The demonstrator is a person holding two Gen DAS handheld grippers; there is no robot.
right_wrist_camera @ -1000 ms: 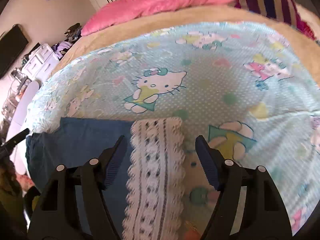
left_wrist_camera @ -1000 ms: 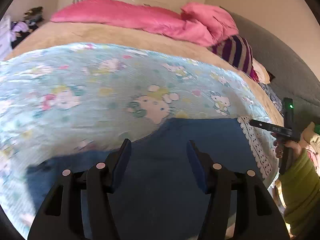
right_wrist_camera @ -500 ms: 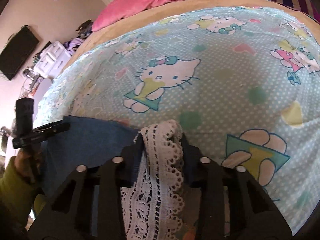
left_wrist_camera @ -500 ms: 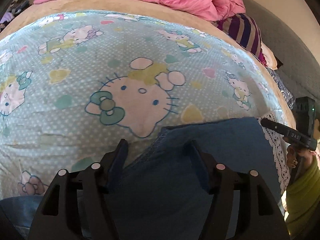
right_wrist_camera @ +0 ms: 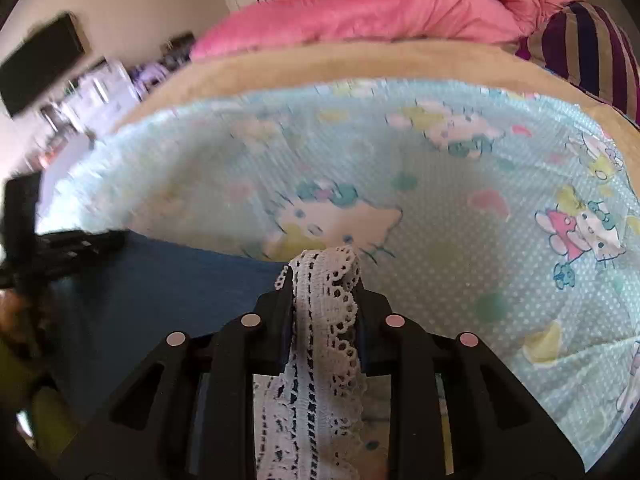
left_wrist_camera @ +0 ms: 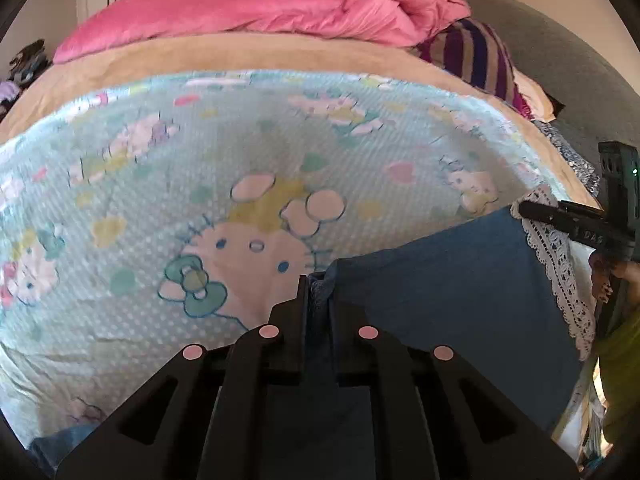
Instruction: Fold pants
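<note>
Blue pants (left_wrist_camera: 460, 292) lie at the near edge of the bed, on a light-blue cartoon-cat blanket (left_wrist_camera: 200, 184), w/ a white lace hem (left_wrist_camera: 560, 264) along 1 end.

Left gripper (left_wrist_camera: 318, 292): the 2 fingers have just been closing and now stand nearly together, pinching a bunched blue edge of the pants between the pads. That edge is pulled up into a small ridge at the fingertips.

Right gripper (right_wrist_camera: 322, 276): fingers narrow, clamped on the lace hem (right_wrist_camera: 320, 320), which is gathered into a thick fold between them; lace runs down btwn the fingers toward the camera. In the left wrist view the right gripper (left_wrist_camera: 528, 210) shows at the far right, its tip on the lace corner, held by a hand (left_wrist_camera: 612, 276) w/ a yellow-green sleeve (left_wrist_camera: 620, 360).

Blue cloth spans between the 2 grips, mostly flat on the blanket.

Farther back: tan bedcover (left_wrist_camera: 240, 56), pink duvet (left_wrist_camera: 240, 12) heaped across the head of the bed, striped purple pillow (left_wrist_camera: 476, 52) at right. No containers can be made out; the clutter at the left in the right wrist view is too blurred to tell.
</note>
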